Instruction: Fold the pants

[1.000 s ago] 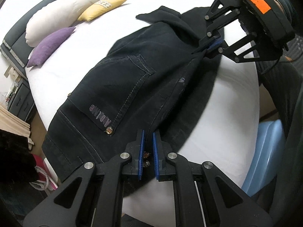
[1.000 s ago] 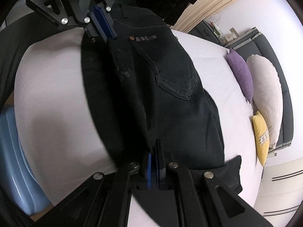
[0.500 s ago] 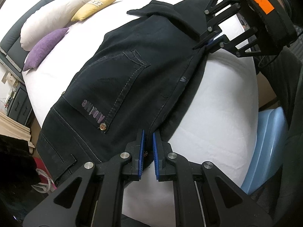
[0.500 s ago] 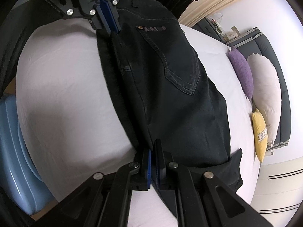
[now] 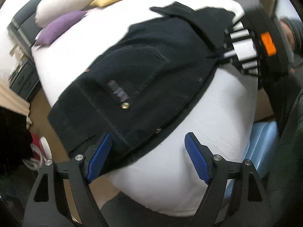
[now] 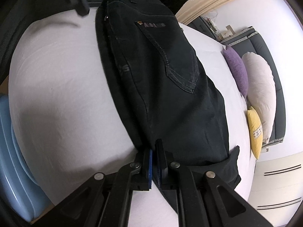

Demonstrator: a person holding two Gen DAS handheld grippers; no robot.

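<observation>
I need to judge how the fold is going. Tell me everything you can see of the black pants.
The black pants look like dark denim with pale stitching, a back pocket carrying faint lettering, and small brass rivets. They lie folded lengthwise on the white bed, waistband at one bed edge, one leg end flapped over at the far end. The right tongs are shut on the fabric near the leg end. The left tongs are open at the waistband, their pads either side of the cloth without gripping it.

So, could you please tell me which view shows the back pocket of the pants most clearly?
The right wrist view: the pocket is sharp, with stitching and lettering legible. The left wrist view shows the pocket too, but motion blur smears its lettering.
</observation>
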